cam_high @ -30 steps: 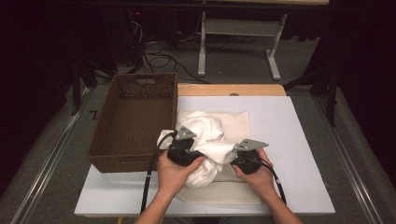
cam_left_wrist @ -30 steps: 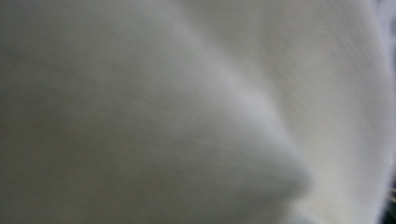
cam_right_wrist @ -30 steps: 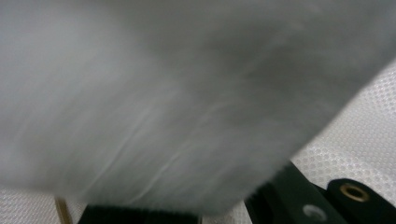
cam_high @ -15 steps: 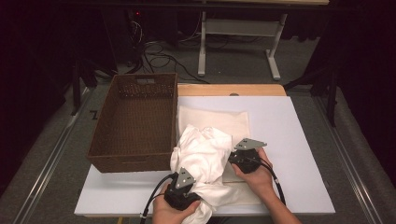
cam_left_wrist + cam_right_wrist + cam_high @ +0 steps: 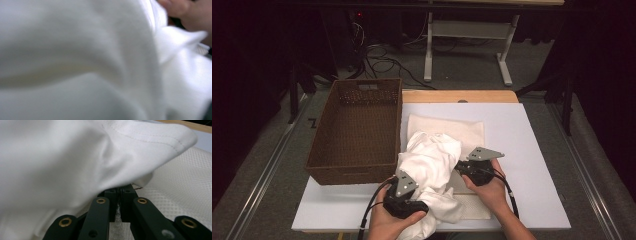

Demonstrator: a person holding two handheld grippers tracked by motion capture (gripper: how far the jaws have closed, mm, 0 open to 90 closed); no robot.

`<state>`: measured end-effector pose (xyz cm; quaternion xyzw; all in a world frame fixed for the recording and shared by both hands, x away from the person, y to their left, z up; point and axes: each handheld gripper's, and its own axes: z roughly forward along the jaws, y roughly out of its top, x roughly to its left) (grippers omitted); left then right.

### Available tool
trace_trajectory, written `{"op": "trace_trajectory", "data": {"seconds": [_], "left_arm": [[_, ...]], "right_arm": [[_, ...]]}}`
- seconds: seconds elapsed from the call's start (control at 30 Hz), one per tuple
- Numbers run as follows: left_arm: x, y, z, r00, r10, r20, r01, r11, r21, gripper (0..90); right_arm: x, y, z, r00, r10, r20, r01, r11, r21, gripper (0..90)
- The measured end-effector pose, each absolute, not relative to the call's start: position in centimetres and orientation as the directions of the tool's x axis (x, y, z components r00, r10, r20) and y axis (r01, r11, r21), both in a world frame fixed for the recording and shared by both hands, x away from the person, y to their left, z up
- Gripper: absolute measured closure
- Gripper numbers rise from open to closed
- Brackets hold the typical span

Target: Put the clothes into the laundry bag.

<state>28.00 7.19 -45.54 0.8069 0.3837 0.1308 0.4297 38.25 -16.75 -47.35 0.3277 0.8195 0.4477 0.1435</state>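
a white cloth (image 5: 432,165) is seen bunched up near the front edge of the table (image 5: 532,150), a little left of the middle, and its lower part hangs over that front edge. under it a flat white towel (image 5: 462,131) is spread, whose far part is left uncovered toward the middle of the table. the right gripper (image 5: 460,167) is laid at the right side of the cloth; in the right gripper view its jaws are closed tight, with a thin fold of the cloth (image 5: 75,157) pinched between them, just above the towel (image 5: 185,187). the left gripper (image 5: 412,197) is held at the front edge, pressed into the lower left part of the cloth. its jaws have just been opening; in the left gripper view they are hidden by the cloth (image 5: 87,55), so it cannot be told whether something is gripped there. a brown woven basket (image 5: 327,165) is placed at the left edge of the table, just beside the cloth.
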Motion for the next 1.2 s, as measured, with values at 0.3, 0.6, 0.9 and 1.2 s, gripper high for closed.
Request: {"op": "trace_trajectory", "data": {"seconds": [0.3, 0.6, 0.9, 1.2], "left_arm": [[29.6, 4.6, -48.5, 0.726, 0.66, -0.192, 0.548, -0.387, 0.742, 65.4], [28.2, 4.7, -46.7, 0.733, 0.665, -0.147, 0.498, -0.376, 0.781, 16.9], [28.5, 6.1, -43.1, 0.722, 0.668, -0.183, 0.474, -0.284, 0.834, 20.2], [31.1, 1.4, -47.2, 0.69, 0.691, -0.216, 0.572, -0.338, 0.747, 74.7]], "right_arm": [[37.9, -17.3, -46.2, -0.712, 0.701, 0.046, 0.394, 0.344, 0.852, 88.3], [38.3, -18.6, -46.9, -0.674, 0.736, 0.066, 0.437, 0.325, 0.839, 88.4], [38.4, -18.2, -47.1, -0.7, 0.709, 0.086, 0.431, 0.323, 0.843, 88.3], [37.5, -17.8, -46.1, -0.735, 0.672, 0.086, 0.388, 0.314, 0.867, 88.6]]}}
